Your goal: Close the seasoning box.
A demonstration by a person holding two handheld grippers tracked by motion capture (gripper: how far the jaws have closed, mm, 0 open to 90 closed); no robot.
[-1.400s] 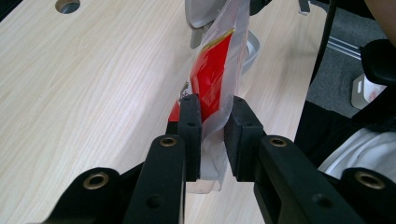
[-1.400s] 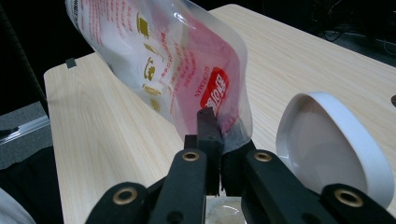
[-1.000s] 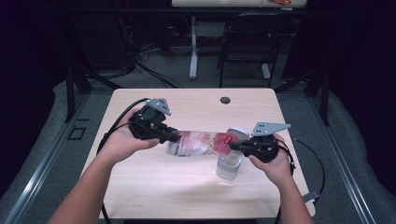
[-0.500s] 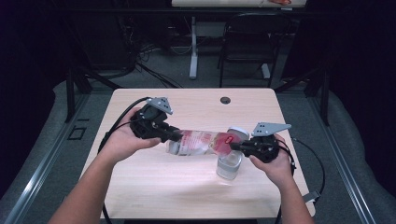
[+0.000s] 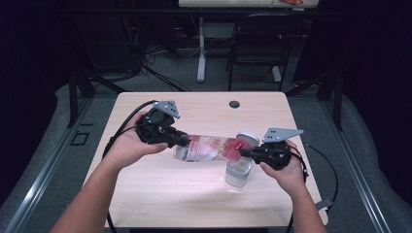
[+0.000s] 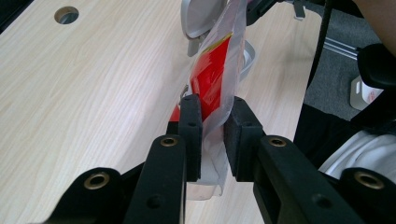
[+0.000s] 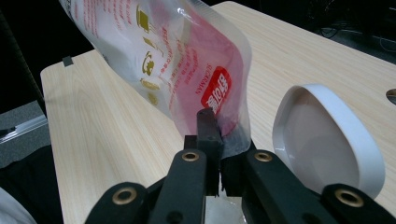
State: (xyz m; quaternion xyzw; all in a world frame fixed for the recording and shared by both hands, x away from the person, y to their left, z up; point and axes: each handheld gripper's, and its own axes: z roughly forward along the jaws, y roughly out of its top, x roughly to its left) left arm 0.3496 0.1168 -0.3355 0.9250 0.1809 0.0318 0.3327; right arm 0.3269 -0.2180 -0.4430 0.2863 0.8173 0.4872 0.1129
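Note:
A clear plastic pouch with red and gold print hangs above the table, stretched between both grippers. My left gripper is shut on its left end, where the pouch is pinched between the black pads. My right gripper is shut on the other end, clamping the pouch at its lower edge near a red label. Under that end stands a clear jar on the table. Its white lid stands tilted just right of the pouch; the lid shows behind the pouch in the high view.
The light wooden table has a round cable hole near its far edge. Black cables trail off the left side. A chair and a desk leg stand beyond the table on grey floor.
The left gripper has tipped slightly, lifting its end of the pouch a little. The right gripper and the jar stay where they were.

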